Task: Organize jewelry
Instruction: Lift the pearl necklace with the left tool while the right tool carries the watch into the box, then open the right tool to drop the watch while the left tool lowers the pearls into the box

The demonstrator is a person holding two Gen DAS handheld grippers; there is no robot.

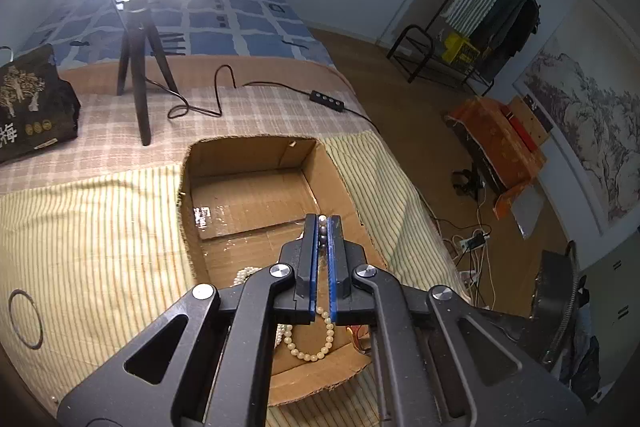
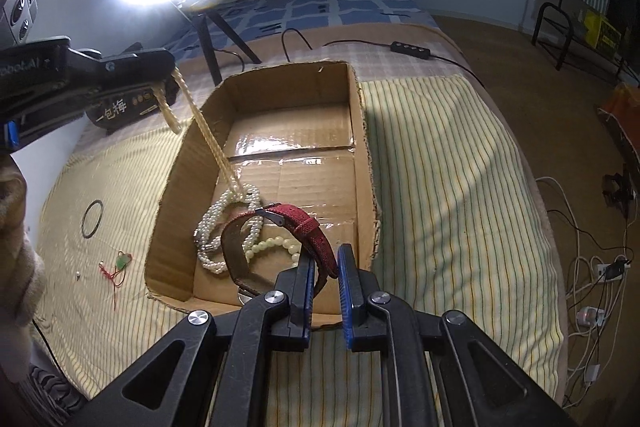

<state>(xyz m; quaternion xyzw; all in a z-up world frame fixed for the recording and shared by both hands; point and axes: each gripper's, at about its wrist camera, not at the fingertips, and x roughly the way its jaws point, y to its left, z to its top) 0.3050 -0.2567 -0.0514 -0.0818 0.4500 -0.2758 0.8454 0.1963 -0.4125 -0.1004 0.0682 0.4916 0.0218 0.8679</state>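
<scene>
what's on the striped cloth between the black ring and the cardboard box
In the right wrist view, a green charm on red cord lies between the black ring and the cardboard box.

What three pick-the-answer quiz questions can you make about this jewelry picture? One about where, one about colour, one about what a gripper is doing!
1. Where does the thin black ring lie?
A. inside the box
B. on the striped cloth beside the box
C. on the floor

2. What colour is the watch strap between the right gripper fingers?
A. red
B. green
C. yellow

3. What is the left gripper doing?
A. open, holding nothing
B. shut on a cream bead string
C. holding the ring light

Answers: B, the ring sits outside the open brown cardboard box; A, the strap is clearly red; B, beads show between its closed fingers, with the string hanging into the box.
</scene>
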